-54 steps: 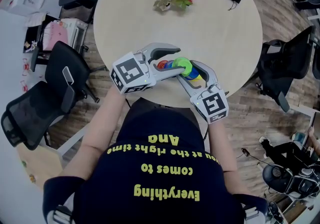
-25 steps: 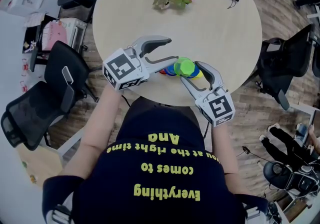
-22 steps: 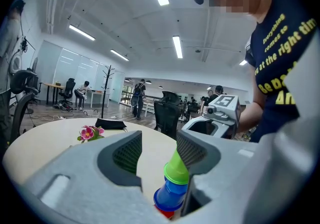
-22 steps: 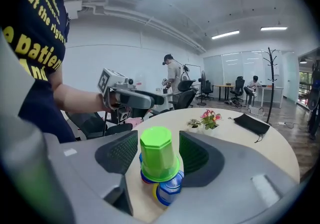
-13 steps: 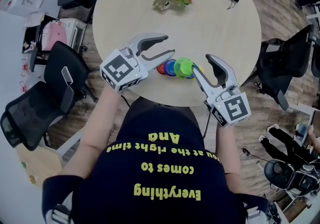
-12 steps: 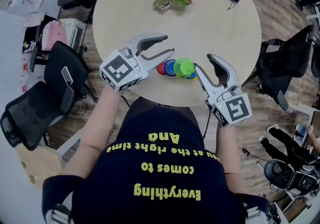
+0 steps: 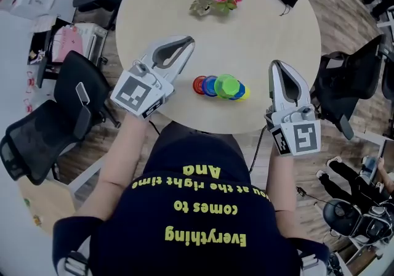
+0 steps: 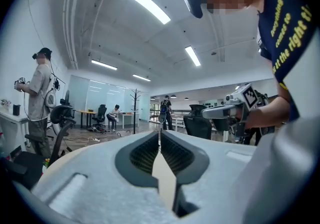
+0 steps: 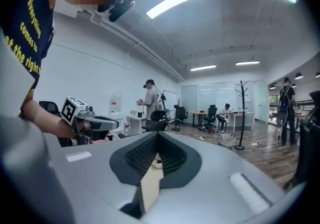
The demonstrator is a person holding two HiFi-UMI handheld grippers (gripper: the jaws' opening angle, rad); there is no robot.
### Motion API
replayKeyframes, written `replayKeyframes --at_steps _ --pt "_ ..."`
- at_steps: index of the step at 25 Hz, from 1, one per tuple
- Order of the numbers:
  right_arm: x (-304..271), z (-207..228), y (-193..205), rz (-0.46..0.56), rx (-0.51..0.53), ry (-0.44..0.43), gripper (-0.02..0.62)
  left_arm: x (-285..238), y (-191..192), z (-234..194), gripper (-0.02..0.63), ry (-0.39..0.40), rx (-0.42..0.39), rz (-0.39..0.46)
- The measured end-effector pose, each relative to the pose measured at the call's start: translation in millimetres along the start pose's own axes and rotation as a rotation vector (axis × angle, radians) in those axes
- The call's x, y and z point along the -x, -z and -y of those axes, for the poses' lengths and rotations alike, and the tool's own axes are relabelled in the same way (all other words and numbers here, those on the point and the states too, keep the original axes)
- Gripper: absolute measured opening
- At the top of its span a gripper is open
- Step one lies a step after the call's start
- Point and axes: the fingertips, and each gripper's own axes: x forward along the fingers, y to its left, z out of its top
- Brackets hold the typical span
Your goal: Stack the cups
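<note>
1. The left hand-held gripper [image 7: 186, 42] has pulled up and away to the left of the cups. Its jaws have just been closing and now meet, clenched on nothing. Its own view shows only the room past the tips.
2. The small round plastic cups [image 7: 219, 86] sit in an overlapping row of red, blue and green near the front edge of the round pale wooden bench [image 7: 246, 28]. They lie between the two grippers and apart from both. With both tools off them, the stacking looks finished or paused.
3. The right hand-held gripper [image 7: 277, 66] has likewise drawn back, to the right of the row. Its jaws have just been closing and are now clenched with nothing between them.
4. Seen from steeply above, I cannot tell whether the cups are nested upright or lying on their side. The yellow cup [image 7: 245, 93] shows only as a sliver behind the green one. Neither gripper view catches the cups or the bench.
</note>
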Motion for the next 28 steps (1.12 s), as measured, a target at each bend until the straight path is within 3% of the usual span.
replayKeyframes --at_steps 6,10,28 --pt "-5 11 -17 0.042 0.015 0.039 0.012 12 -9 -16 0.003 -0.096 0.017 0.043" --pt "-13 16 -21 0.037 0.027 0.064 0.012 13 -12 -20 0.003 -0.151 -0.04 0.036" --pt "-18 17 -13 0.034 0.053 0.082 0.011 21 -16 -24 0.003 -0.21 -0.021 0.06"
